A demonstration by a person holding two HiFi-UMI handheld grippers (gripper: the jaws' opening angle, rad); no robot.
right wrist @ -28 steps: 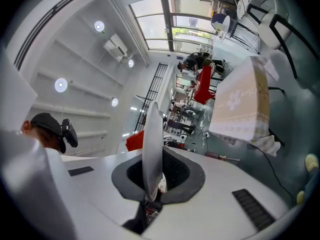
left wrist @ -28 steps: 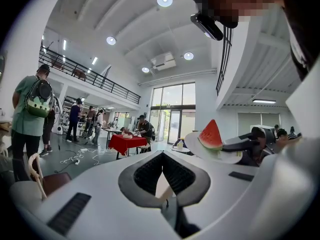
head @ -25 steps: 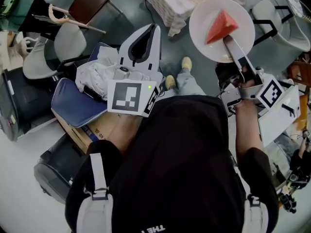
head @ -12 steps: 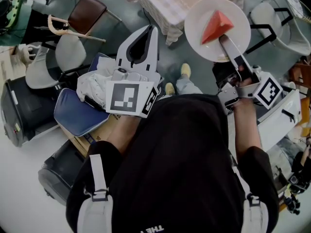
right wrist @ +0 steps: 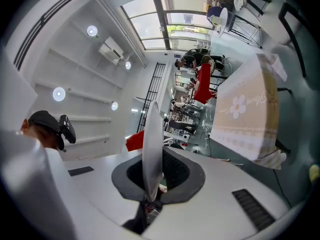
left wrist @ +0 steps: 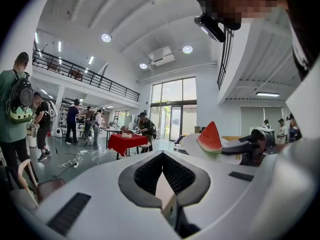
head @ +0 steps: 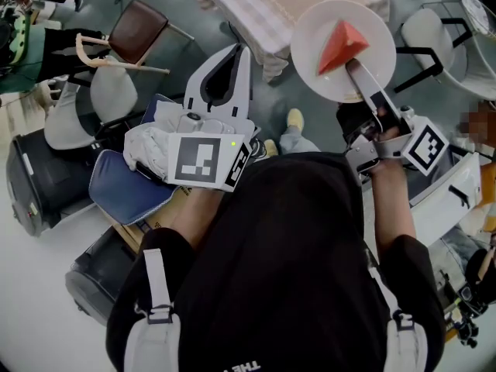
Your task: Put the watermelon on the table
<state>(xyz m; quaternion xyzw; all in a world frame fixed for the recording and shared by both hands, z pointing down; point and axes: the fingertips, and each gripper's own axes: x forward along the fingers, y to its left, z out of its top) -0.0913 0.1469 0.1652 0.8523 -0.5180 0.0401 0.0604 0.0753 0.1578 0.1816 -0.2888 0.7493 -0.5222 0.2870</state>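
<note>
Our right tongs [head: 355, 68] clench the rim of a white plate [head: 310, 53] carrying the watermelon wedge [head: 341, 43], with the cloth-covered desk [head: 256, 6] just ahead and left of it, while our left tongs [head: 236, 53] are closed, empty.

Stands with both arms bent forward, bare forearms coming out of black short sleeves. Holds left gripper [head: 241, 49] out in front of the chest, pointing ahead and about level, with left cube [head: 203, 160] facing up. Shows its jaws together at the tips, nothing between them. Hides the left hand under that cube; left forearm [head: 186, 215] runs back toward the shoulder. Reaches right forearm [head: 391, 200] out on the right side, right hand [head: 385, 132] wrapped round the handle of right gripper [head: 351, 66]. Points that gripper ahead, about level, right cube [head: 425, 147] tilted outward. Pinches the rim of plate [head: 370, 29] between closed jaws.
</note>
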